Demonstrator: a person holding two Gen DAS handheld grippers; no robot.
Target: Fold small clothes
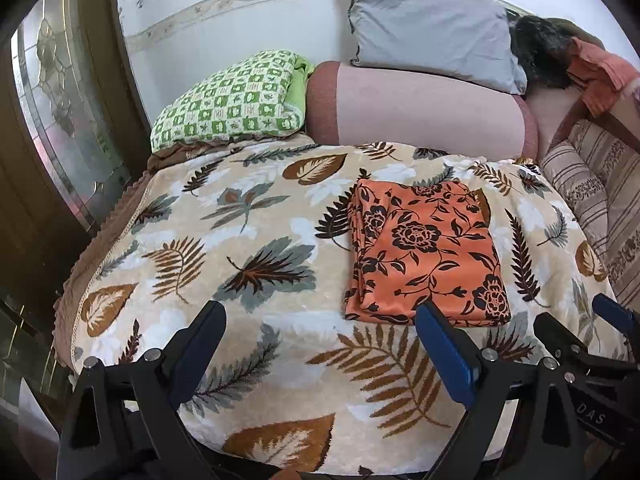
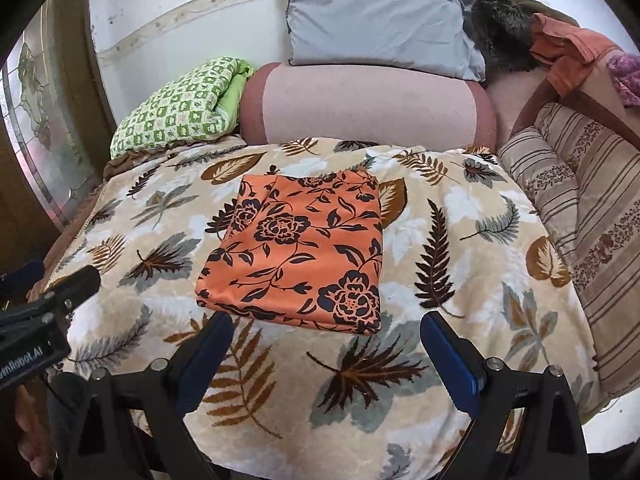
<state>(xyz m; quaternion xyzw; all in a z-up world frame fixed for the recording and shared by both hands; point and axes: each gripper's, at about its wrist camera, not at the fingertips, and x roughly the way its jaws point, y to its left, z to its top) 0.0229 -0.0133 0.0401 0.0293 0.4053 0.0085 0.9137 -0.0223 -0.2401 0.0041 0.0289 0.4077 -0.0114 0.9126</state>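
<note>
Orange cloth printed with dark roses and vines, the folded garment (image 1: 426, 254) (image 2: 298, 254) lies flat as a neat rectangle on the leaf-patterned blanket (image 1: 248, 248) (image 2: 460, 248) that covers the bed, its stacked fold edges showing along the left side in the left wrist view. It sits toward the near half of the blanket, with nothing resting on it. Just short of its near edge, the left gripper (image 1: 320, 320) stands with jaws wide apart and released, nothing between its blue pads; its right-hand pad sits just in front of the garment's near hem, apart from the cloth as far as can be seen. The right gripper (image 2: 326, 332) (image 1: 580, 320) is likewise spread wide and holds nothing, its two fingers framing the garment's near edge from below, the left finger tip close to the near left corner; whether it touches the fabric cannot be told. The left gripper (image 2: 60, 284) appears at the left margin of the right wrist view, beside the blanket's edge. Beyond the garment, at the head of the bed, a pink bolster (image 1: 420, 110) (image 2: 368, 104) lies across, with a grey pillow (image 1: 428, 28) (image 2: 380, 24) leaning above it against the white wall. Left of the bolster rests a green checked folded quilt (image 1: 232, 100) (image 2: 176, 108). To the right lies a striped cushion (image 1: 588, 184) (image 2: 560, 184), and above it an orange-red cloth (image 1: 600, 72) (image 2: 568, 52) hangs over a wooden frame.
</note>
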